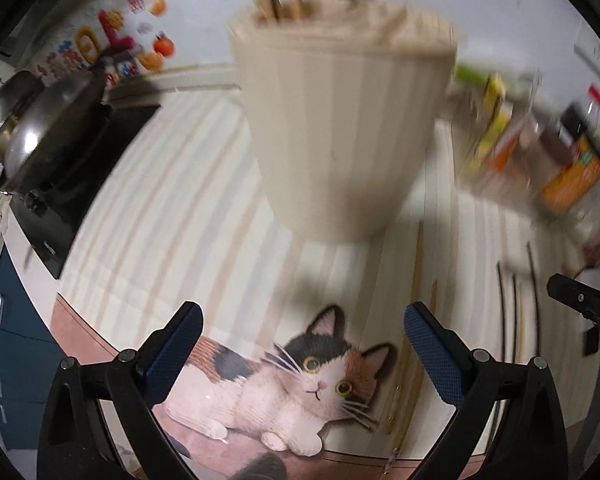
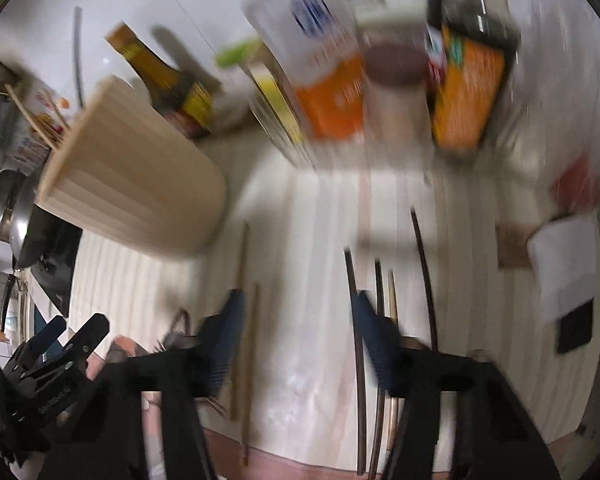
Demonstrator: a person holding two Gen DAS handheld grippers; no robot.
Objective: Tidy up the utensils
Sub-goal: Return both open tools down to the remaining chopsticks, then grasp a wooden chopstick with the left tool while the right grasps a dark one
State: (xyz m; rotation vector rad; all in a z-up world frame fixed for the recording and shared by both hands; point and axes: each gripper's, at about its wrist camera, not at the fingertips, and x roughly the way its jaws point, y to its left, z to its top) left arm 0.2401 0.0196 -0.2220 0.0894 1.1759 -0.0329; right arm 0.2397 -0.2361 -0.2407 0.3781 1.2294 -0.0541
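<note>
Reaching down toward loose chopsticks on the tabletop (image 2: pixel 308 320), both hands at once, nothing picked yet. Dark chopsticks (image 2: pixel 358 360) lie roughly parallel w/ a pale one beside them, just right of the right gripper (image 2: pixel 296 344); two light wooden chopsticks (image 2: pixel 246 340) lie on its left side. Utensil holder (image 1: pixel 340 120), cream, ribbed, upright, stands behind them at mid-tabletop and already has a few wooden sticks poking out the top.

Right gripper fingers spread part way, empty; the dark sticks sit next to the right finger, not between the pads. Left gripper (image 1: pixel 302 360) fingers spread wide, empty, hovering over the cat picture on the mat (image 1: pixel 300 368); light chopsticks lie by its right finger.

Judgement for the step: shift the right gripper sideways so one stick falls between the fingers, come straight down, pinch near mid-length so it doesn't tip, then lift and drop tip-first into the holder. Sticks are thin and flat on the mat, so pads need to reach the surface; risk of grabbing two together.

Outward: sauce bottles & jars (image 2: pixel 400 92) along back wall, blurred; wok & pot on stove (image 1: pixel 40 128) at left.
</note>
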